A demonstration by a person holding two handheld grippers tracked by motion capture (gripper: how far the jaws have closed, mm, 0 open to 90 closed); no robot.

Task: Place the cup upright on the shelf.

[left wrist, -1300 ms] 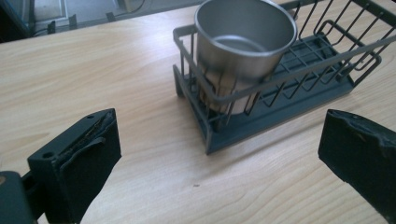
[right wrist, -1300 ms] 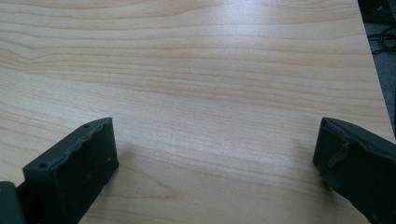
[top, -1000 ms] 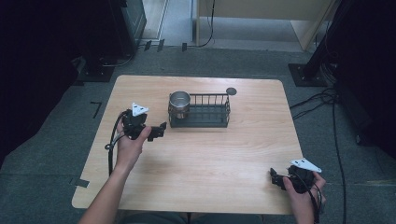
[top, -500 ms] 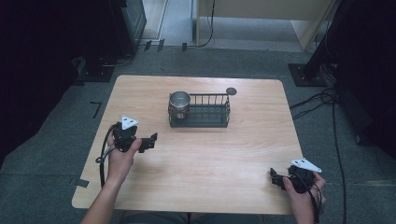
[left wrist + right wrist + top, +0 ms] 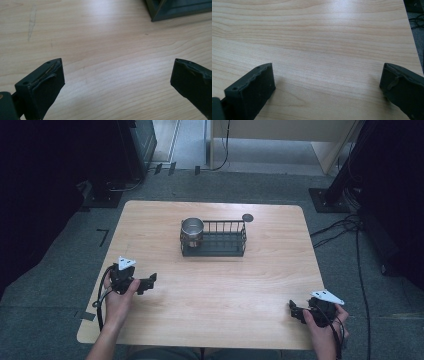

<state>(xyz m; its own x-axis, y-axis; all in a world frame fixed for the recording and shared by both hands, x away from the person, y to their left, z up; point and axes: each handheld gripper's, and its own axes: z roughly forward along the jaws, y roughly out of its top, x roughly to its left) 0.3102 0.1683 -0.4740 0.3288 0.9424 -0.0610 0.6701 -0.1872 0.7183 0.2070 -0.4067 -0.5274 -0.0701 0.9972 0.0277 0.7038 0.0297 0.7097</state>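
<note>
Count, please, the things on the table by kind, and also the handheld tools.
Metal cup: 1
Black wire basket: 1
Small dark round disc: 1
Handheld tools: 2, the left tool and the right tool, both open and empty
Total: 5

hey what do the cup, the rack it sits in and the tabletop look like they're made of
Cup: likely metal, maybe steel, from its shiny silver rim and wall.
Rack: looks like dark painted or coated wire, matte, with thin upright bars on a flat solid base; the base corner looks dull grey-green.
Tabletop: pale wood or wood-look laminate, with visible grain lines and a soft sheen; which one, I can't tell.
</note>
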